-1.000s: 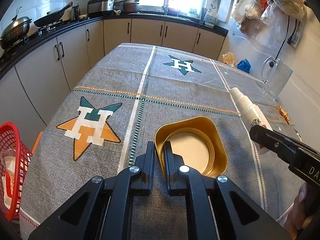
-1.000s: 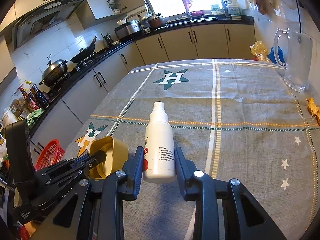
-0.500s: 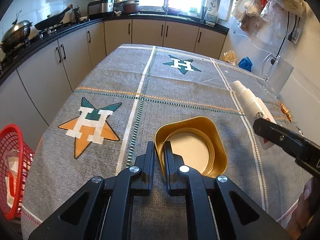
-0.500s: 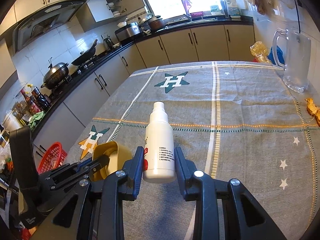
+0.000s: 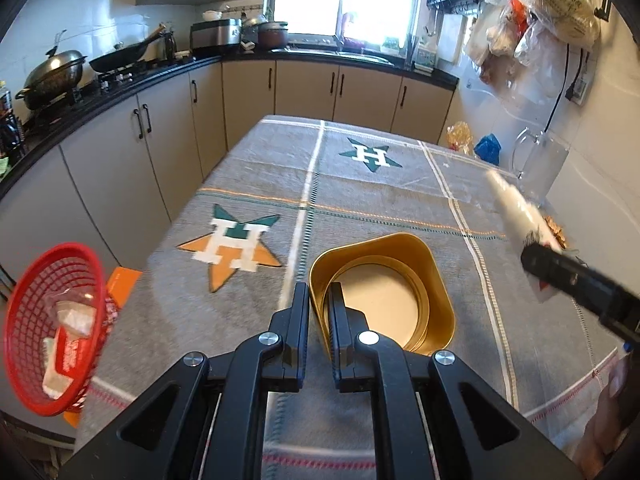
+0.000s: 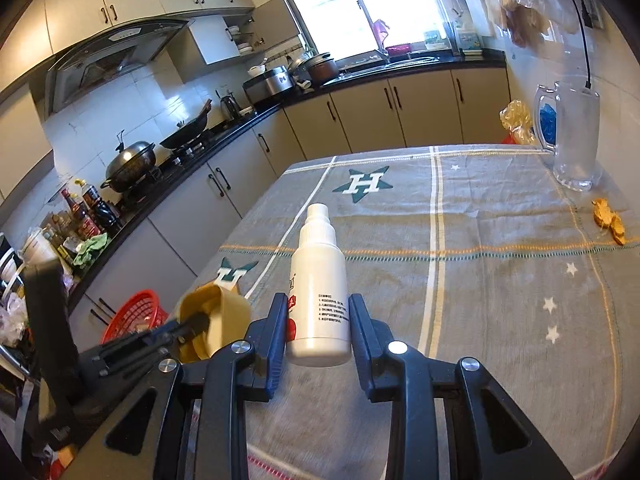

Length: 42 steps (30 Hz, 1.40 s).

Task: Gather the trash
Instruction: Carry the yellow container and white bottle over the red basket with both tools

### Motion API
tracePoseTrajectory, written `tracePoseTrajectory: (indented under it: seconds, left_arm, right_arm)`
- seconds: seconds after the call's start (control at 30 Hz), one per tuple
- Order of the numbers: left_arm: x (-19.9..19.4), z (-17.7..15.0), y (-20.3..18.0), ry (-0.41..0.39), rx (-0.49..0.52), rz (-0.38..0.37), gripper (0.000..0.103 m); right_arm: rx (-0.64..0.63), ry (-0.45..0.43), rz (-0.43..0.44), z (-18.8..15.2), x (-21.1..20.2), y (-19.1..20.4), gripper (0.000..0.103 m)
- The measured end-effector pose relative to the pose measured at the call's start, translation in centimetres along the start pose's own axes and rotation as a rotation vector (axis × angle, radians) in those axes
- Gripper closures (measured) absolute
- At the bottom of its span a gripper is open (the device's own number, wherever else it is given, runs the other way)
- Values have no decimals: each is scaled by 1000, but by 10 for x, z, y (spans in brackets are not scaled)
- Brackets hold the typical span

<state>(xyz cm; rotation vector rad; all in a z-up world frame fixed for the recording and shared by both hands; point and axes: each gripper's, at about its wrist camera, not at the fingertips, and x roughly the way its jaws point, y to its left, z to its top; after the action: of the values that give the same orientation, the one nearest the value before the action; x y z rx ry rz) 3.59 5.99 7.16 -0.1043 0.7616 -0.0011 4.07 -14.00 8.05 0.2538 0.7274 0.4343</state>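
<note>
My left gripper (image 5: 319, 300) is shut on the near wall of a gold foil tray (image 5: 384, 292) and holds it above the table; the tray also shows in the right wrist view (image 6: 214, 322). My right gripper (image 6: 319, 314) is shut on a white plastic bottle (image 6: 320, 280), cap pointing away, held above the table. The bottle shows blurred in the left wrist view (image 5: 520, 216). A red mesh basket (image 5: 52, 332) with some trash in it sits low beside the table's left edge; it also shows in the right wrist view (image 6: 132, 316).
The table (image 5: 360, 200) has a grey cloth with star prints. A clear glass jug (image 6: 576, 136) stands at the far right, with orange scraps (image 6: 608, 220) near it. Cabinets and a counter with pots run along the left and back.
Both grippers have risen and drawn back with their loads. The view has swung so that the red basket sits more in sight at the left. The grips have not changed.
</note>
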Motion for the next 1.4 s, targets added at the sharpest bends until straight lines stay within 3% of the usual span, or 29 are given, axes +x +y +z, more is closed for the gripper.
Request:
tracePoseTrajectory:
  seconds: [0.37, 0.87, 1.1, 1.4]
  left_arm:
    - [-48, -11, 63, -66, -84, 19, 94]
    - [-84, -43, 207, -103, -265, 182, 94]
    - [-87, -59, 259, -87, -342, 222, 94]
    - [-66, -73, 287, -32, -368, 241, 94]
  right_arm:
    - [-84, 38, 37, -13, -3, 61, 70]
    - [-254, 162, 112, -36, 50, 180, 70]
    - [-304, 209, 153, -41, 76, 228, 70]
    - [-300, 293, 212, -47, 122, 268, 70]
